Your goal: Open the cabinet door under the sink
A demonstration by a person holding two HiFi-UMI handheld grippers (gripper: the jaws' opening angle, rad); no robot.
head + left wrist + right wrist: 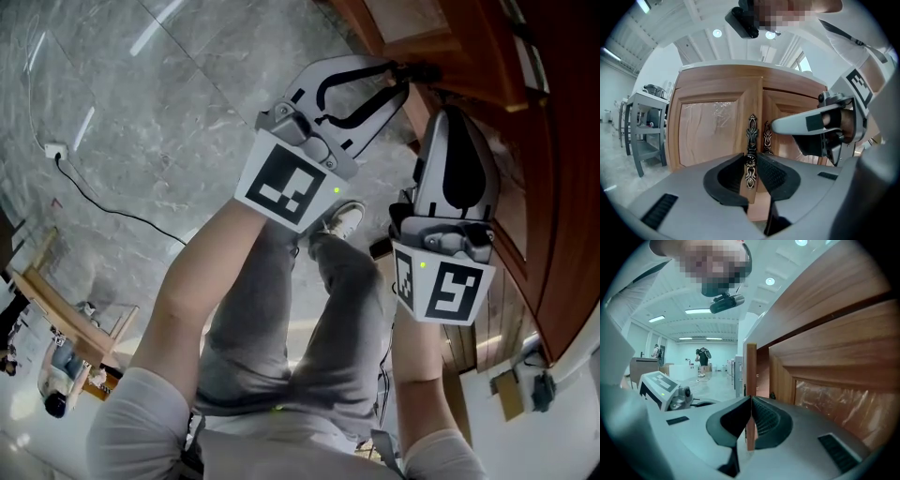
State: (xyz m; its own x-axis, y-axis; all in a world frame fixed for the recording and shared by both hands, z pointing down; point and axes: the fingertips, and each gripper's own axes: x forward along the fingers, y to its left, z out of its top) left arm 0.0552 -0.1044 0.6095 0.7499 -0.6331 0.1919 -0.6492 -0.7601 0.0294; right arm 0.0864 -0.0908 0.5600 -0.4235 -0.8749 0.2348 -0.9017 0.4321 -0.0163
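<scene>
Cabinet door ajar, both grippers on it
Its handle sits clamped in the left gripper for pulling; right gripper pinched on the door's free edge, likely to swing it wider

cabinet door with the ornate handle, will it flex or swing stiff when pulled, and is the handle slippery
Probably stiff: the cabinet door looks like a framed wood panel, so it should swing as one piece, not bend. The ornate handle looks like hard metal, likely somewhat slippery, though its knob sits between ribbed pads of the left gripper, which should help.
</scene>
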